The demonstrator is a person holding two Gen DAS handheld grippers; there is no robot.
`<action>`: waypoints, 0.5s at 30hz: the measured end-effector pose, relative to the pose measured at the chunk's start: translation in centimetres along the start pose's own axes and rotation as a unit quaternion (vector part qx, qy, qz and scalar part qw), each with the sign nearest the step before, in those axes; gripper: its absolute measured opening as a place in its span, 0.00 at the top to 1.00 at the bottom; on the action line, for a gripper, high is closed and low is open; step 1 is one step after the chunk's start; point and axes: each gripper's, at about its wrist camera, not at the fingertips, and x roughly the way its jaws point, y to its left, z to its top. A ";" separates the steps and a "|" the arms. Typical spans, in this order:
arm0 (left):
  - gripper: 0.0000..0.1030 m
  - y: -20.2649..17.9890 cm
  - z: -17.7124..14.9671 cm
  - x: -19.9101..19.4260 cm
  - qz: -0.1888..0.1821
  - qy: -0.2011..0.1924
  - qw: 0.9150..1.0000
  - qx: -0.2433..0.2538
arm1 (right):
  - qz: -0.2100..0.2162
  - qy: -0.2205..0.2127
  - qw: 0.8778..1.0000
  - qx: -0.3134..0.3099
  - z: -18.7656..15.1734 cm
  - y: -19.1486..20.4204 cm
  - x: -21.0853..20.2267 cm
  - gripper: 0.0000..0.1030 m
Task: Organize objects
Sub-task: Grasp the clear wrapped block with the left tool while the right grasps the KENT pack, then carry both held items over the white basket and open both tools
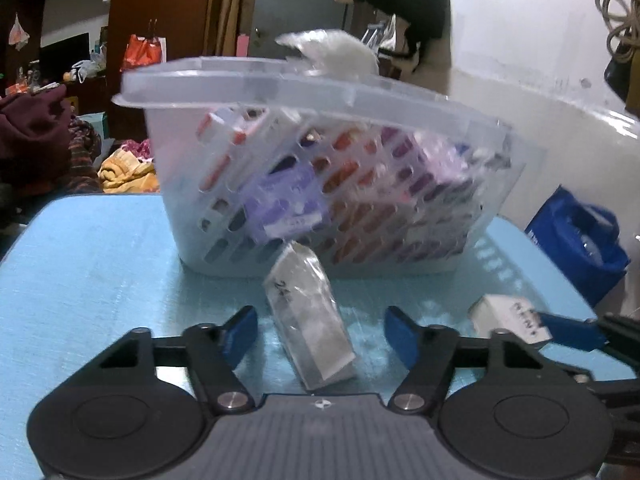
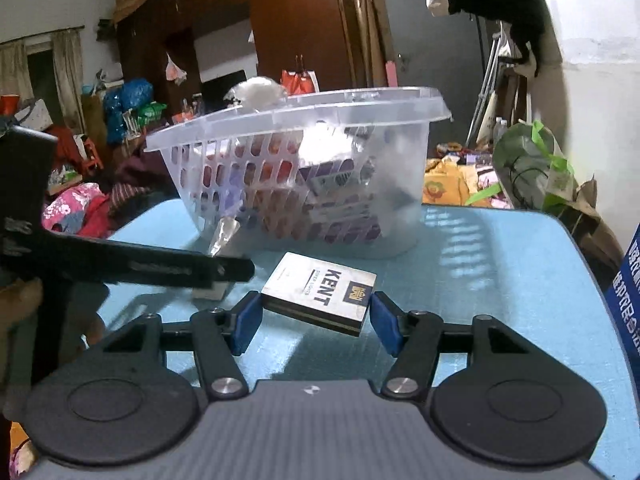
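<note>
Left gripper: jaws spread, straddling a clear-wrapped pack that lies on the blue table just near of the basket; neither pad touches it. Advice: centre the pack, which lies skewed, before closing. Right gripper: jaws spread about the Kent pack, pads just beside its ends; contact cannot be confirmed. Close squarely, lift level, clear the basket rim before release.
</note>
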 end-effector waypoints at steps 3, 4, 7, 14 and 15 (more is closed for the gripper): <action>0.60 -0.6 -0.2 -0.2 0.028 -0.007 0.999 0.027 | -0.003 -0.010 1.000 -0.006 -0.2 0.2 -0.4 0.39; 0.60 -0.5 -0.4 -0.4 0.020 -0.010 0.999 0.025 | -0.003 -0.015 1.000 -0.007 -0.3 0.1 -0.7 0.39; 0.61 0.6 -1.3 -2.0 -0.018 -0.027 0.999 0.004 | -0.002 -0.033 0.999 -0.011 -0.5 0.2 -1.2 0.39; 0.61 2.5 -3.2 -6.4 -0.070 -0.102 0.992 -0.023 | -0.002 -0.038 0.999 -0.033 -1.3 1.2 -1.4 0.39; 0.61 2.7 -3.5 -7.0 -0.072 -0.113 0.991 -0.022 | 0.004 -0.029 0.999 -0.034 -1.6 1.2 -1.1 0.40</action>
